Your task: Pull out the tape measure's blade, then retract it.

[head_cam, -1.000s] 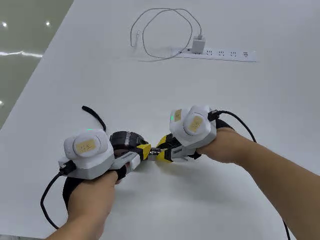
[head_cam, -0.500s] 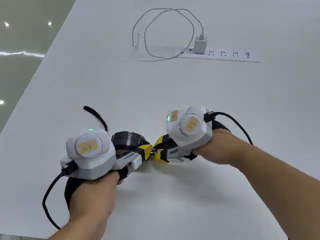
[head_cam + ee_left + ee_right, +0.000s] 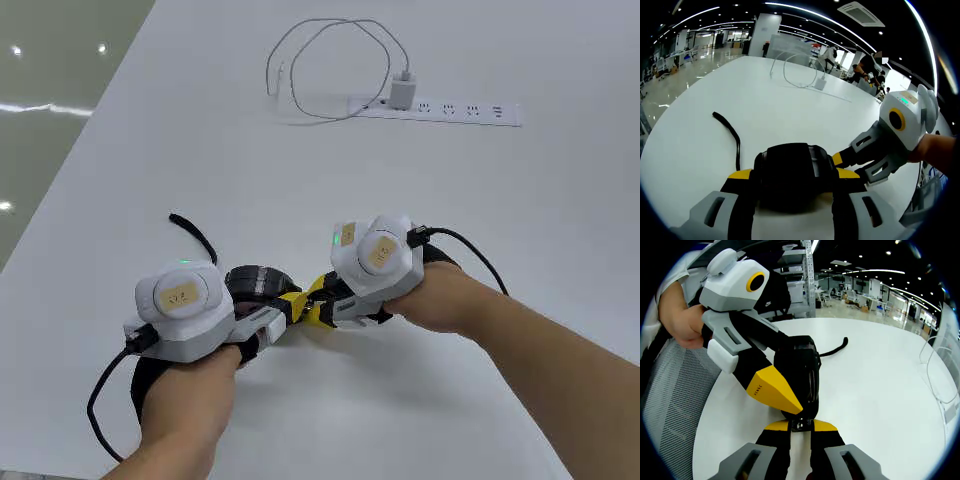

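Observation:
The black tape measure [image 3: 258,283] rests on the white table [image 3: 480,190], and my left gripper [image 3: 281,308] is shut on its case. In the left gripper view the case [image 3: 790,160] sits between the yellow-tipped jaws of the left gripper [image 3: 793,176]. My right gripper [image 3: 318,307] faces it from the right, tip to tip. Seen along the right gripper [image 3: 801,427], its jaws are shut on the blade's end hook [image 3: 801,423], right at the mouth of the case [image 3: 799,371]. Hardly any blade shows. The case's black wrist strap [image 3: 190,232] trails off to the far left.
A white power strip [image 3: 445,108] lies at the back of the table with a white charger [image 3: 401,93] plugged in and its cable [image 3: 322,60] looped behind. The table's left edge drops to a glossy floor [image 3: 50,100]. Black cords trail from both grippers.
The right gripper has edged left toward the tape measure, closing the small gap between the two grippers' tips. The left gripper keeps its hold on the case.

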